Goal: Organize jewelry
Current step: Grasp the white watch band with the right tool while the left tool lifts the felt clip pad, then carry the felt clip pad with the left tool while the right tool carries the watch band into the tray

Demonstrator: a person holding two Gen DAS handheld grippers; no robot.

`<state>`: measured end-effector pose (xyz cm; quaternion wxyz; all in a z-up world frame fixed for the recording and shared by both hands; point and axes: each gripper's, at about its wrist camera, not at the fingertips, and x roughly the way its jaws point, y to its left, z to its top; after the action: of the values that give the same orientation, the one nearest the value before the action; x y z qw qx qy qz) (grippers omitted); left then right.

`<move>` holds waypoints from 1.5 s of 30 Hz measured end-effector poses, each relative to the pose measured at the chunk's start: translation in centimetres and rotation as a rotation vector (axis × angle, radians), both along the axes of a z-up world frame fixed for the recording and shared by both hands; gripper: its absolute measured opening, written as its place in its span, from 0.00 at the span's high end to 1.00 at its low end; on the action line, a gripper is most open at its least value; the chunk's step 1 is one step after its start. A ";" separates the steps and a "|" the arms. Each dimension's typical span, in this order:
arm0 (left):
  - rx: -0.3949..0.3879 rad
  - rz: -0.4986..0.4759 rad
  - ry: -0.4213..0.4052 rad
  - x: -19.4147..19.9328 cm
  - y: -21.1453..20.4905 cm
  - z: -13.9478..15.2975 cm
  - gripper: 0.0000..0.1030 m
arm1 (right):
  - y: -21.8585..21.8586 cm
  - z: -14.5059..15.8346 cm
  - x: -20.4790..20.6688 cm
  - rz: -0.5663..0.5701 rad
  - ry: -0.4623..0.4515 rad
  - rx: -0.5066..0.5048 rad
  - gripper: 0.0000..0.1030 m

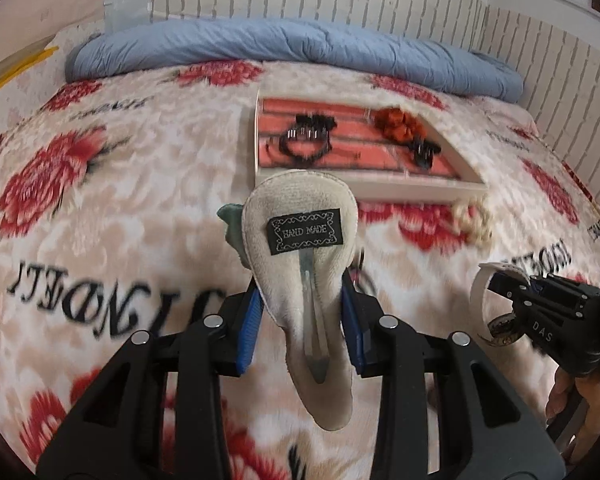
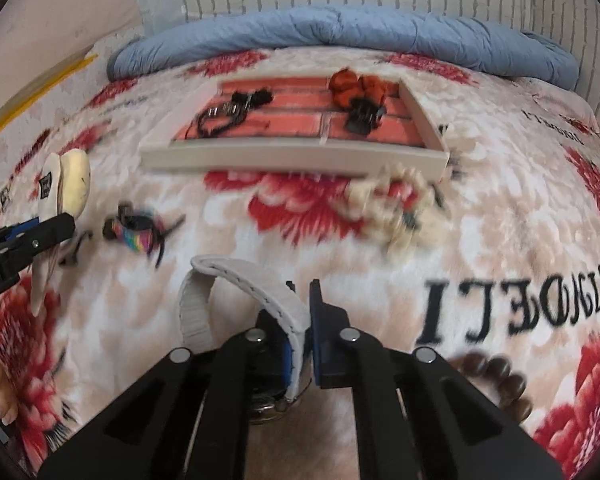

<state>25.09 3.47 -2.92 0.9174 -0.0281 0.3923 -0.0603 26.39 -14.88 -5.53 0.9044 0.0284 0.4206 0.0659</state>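
My left gripper is shut on a beige plush hair clip with a black "HAND MADE" label, held above the bed; the clip also shows in the right wrist view. My right gripper is shut on the white strap of a wristwatch; the watch also shows in the left wrist view. A white jewelry tray with a red lining lies ahead on the bed. It holds a black bracelet and an orange flower claw clip.
A cream bead bracelet lies by the tray's near right corner. A rainbow hair tie lies to the left. A brown bead bracelet lies near my right gripper. A blue quilt runs along the brick-pattern wall.
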 end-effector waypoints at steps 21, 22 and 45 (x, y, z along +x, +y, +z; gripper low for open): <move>-0.067 0.028 -0.155 15.6 -3.0 6.6 0.66 | -3.6 4.9 15.8 -0.166 -0.141 0.048 0.93; -0.067 0.036 -0.159 16.1 -3.0 6.5 0.66 | -3.4 4.6 16.2 -0.170 -0.142 0.046 0.93; -0.058 0.026 0.020 19.9 -2.8 -2.8 0.66 | -5.9 -1.0 17.6 -0.251 -0.037 0.048 0.93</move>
<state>44.99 0.72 -5.68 0.9129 -0.0603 0.3993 -0.0593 44.00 -20.73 -6.55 0.9123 0.1011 0.3951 -0.0372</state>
